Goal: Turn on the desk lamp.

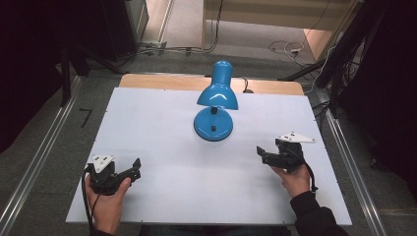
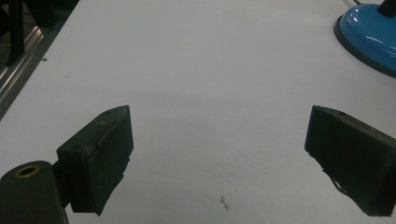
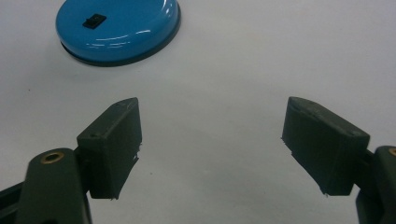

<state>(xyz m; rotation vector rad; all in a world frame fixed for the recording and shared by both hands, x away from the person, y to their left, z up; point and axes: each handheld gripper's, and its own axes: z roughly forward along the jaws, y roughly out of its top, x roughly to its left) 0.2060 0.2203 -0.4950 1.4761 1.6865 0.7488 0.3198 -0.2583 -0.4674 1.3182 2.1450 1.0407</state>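
Blue lamp [image 1: 215,105] stands between left tongs [image 1: 134,168] and right tongs [image 1: 262,154], both spread wide, holding nothing

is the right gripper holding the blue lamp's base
No, the right gripper stands wide open over bare white table, and the lamp base lies beyond its jaws, untouched.

Lab-like recording space: white table [image 1: 162,123], aluminium rails [image 1: 34,162], floor cables [image 1: 285,48].
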